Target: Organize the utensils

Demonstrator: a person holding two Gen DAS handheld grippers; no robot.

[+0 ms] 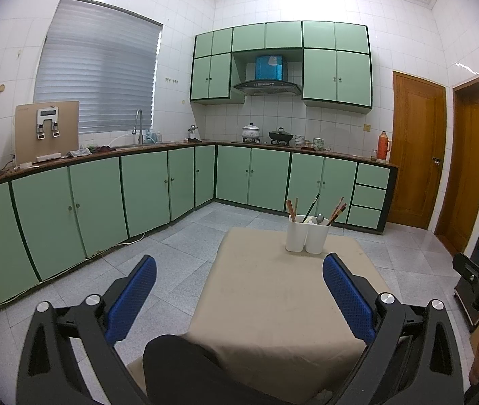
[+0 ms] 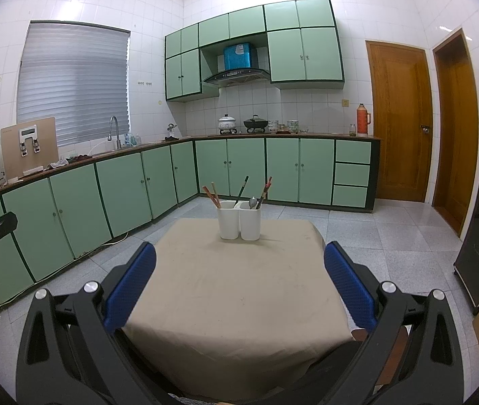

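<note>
Closest to both of my cameras are my own blue ribbed pads on black arms. On my left gripper (image 1: 239,298) the jaws stand wide with nothing between them, and on my right gripper (image 2: 239,287) it is the same. Below the left one a dark rounded shape (image 1: 185,368) covers the near edge of the beige cloth-covered table (image 1: 273,310); I cannot say what it is. At the right border of the left view I see the other gripper, cut off, with white letters "DAS" on it.

At the far side of the table stands the white plastic two-compartment utensil holder (image 2: 238,220), well apart from both my grippers. In its left cup lean brown wooden chopsticks (image 2: 213,196) and one dark chopstick with green tip (image 2: 242,189). In its right cup are a grey metal spoon (image 2: 252,202) and more reddish-brown chopsticks (image 2: 266,189). How many sticks exactly is too small to count.
</note>
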